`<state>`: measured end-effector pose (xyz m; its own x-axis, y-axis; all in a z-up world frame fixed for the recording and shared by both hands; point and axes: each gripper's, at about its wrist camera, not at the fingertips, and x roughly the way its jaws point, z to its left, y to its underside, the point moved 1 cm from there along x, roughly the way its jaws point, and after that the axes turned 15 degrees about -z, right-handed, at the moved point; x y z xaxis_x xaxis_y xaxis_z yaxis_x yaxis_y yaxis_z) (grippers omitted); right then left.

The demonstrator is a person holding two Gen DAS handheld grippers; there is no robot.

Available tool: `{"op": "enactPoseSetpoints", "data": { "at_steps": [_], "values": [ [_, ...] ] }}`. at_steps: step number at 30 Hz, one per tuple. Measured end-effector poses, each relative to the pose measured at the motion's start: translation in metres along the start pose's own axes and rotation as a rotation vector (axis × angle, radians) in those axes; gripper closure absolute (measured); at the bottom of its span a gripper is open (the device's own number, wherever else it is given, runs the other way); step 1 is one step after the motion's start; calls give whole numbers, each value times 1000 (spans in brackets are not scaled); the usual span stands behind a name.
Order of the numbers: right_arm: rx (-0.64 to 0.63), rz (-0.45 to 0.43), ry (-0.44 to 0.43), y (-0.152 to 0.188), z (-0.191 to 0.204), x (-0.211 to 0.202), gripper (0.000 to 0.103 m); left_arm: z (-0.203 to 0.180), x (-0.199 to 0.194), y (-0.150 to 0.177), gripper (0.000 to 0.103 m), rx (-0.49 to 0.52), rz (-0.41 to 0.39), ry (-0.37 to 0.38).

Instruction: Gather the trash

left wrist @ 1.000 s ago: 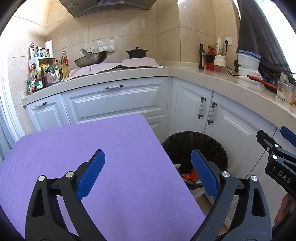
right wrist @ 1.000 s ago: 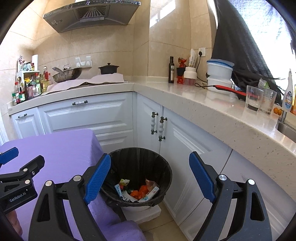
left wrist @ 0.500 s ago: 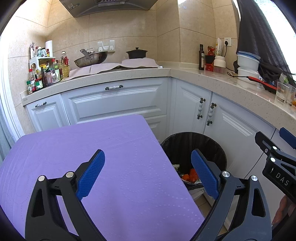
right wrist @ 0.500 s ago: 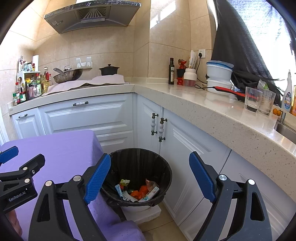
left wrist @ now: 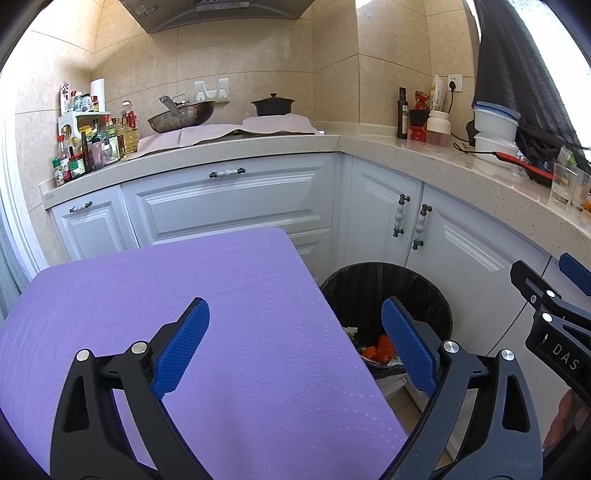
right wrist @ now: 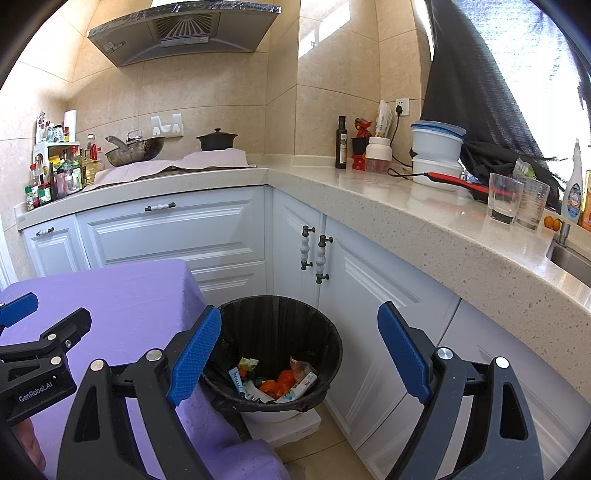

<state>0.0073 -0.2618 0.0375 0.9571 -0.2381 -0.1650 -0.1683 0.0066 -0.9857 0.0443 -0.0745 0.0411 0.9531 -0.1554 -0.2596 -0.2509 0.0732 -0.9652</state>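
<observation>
Our left gripper [left wrist: 295, 345] has its blue jaws spread wide with nothing between them, hanging over the edge of the purple tablecloth [left wrist: 184, 295]. Our right gripper [right wrist: 299, 350] is likewise gaping and empty, poised above the black-lined trash bin [right wrist: 321, 332]. The trash [right wrist: 275, 382] lies at the bottom of that bin: orange scraps, a small tube and crumpled wrappers. The bin stands on the floor just beside the table's corner, in front of the white cabinet doors [right wrist: 369, 295]. Further out, the speckled countertop [right wrist: 424, 218] carries two drinking glasses [right wrist: 504, 197], stacked white containers [right wrist: 436, 147] and a dark bottle [right wrist: 341, 142]; a wok [right wrist: 135, 149] and a black pot [right wrist: 217, 139] sit under the range hood [right wrist: 184, 29].
</observation>
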Motion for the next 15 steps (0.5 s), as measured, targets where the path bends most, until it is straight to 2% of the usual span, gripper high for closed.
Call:
{"op": "enactPoseSetpoints", "data": {
  "at_steps": [15],
  "values": [
    [1, -2, 1, -2, -1, -2, 19, 0, 0, 0, 11, 0, 1, -1]
  ]
}}
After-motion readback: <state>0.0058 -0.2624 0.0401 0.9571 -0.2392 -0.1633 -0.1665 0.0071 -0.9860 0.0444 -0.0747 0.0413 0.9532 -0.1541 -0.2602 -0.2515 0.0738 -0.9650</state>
